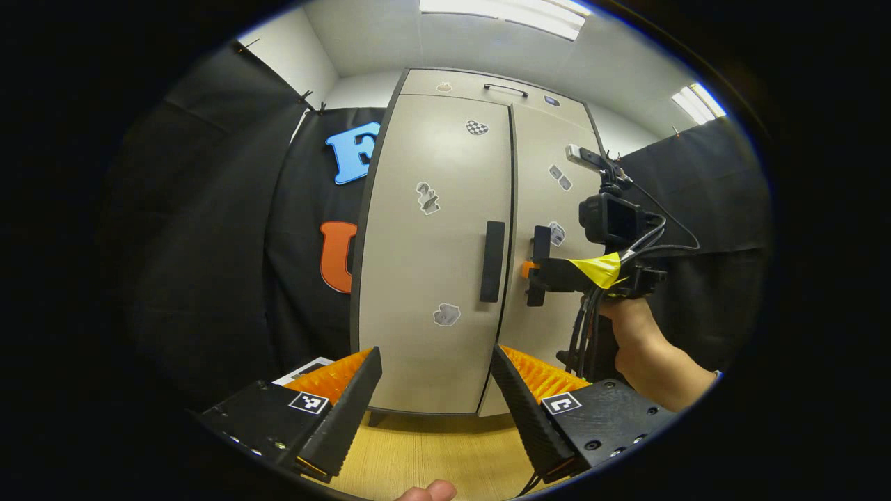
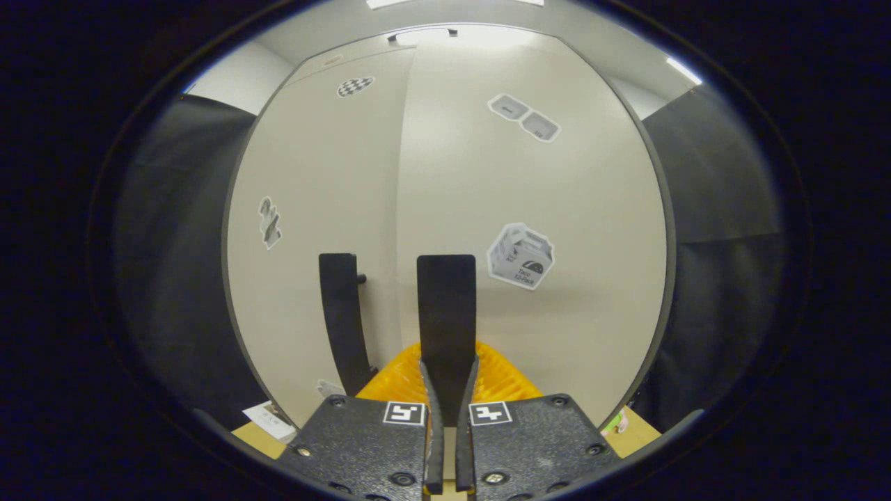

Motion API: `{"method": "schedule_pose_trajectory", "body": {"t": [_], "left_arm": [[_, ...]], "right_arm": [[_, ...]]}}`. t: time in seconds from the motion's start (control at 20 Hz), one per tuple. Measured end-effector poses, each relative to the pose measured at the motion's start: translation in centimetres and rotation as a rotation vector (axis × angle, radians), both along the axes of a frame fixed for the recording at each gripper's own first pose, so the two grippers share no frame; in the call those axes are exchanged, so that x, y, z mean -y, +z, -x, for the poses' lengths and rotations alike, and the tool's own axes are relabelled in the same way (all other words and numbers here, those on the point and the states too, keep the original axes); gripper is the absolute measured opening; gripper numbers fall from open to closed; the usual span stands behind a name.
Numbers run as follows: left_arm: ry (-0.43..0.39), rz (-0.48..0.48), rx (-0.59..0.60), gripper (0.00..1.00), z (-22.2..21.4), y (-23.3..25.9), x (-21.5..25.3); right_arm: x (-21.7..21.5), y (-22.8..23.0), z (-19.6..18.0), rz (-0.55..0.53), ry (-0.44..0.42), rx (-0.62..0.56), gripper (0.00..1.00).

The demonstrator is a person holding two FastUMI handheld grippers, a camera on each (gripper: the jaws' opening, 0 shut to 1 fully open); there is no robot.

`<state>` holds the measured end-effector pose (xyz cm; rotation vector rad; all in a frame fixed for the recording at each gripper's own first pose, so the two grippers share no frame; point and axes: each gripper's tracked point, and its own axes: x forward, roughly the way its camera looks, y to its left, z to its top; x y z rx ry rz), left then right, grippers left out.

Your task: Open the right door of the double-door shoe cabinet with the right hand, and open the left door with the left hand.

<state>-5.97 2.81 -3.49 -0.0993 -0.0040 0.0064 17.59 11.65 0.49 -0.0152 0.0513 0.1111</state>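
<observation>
Booth cabinet doors closed, left gripper wide, right gripper clamping right handle, tips hidden.

one cabinet, two doors, two handles, two grippers

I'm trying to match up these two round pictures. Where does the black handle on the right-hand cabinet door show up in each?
Left gripper view: the black vertical handle of the right door sits right of centre, with the right gripper at it.
Right gripper view: it stands at lower centre, running down between the closed fingers.
Shared landmark: the left door's black handle, just left of it.
</observation>
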Motion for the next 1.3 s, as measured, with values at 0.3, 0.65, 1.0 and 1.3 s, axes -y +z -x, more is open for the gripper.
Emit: {"method": "schedule_pose_trajectory", "body": {"t": [0.3,0.65,1.0,1.3], "left_arm": [[-0.010,-0.017,0.008,0.95,0.1,0.5,1.2],[-0.044,-0.036,0.005,0.95,-0.5,0.8,3.4],[-0.033,-0.038,0.002,0.95,-1.4,0.6,2.9],[-0.034,-0.031,0.008,0.95,-2.6,0.8,2.6]], "right_arm": [[0.6,0.2,2.8,-0.006,0.086,-0.009,0.10],[3.6,0.0,7.7,0.004,0.133,0.006,0.10],[7.5,0.4,11.5,0.011,0.159,0.011,0.10],[11.6,0.6,13.7,0.015,0.118,0.021,0.09]]}}
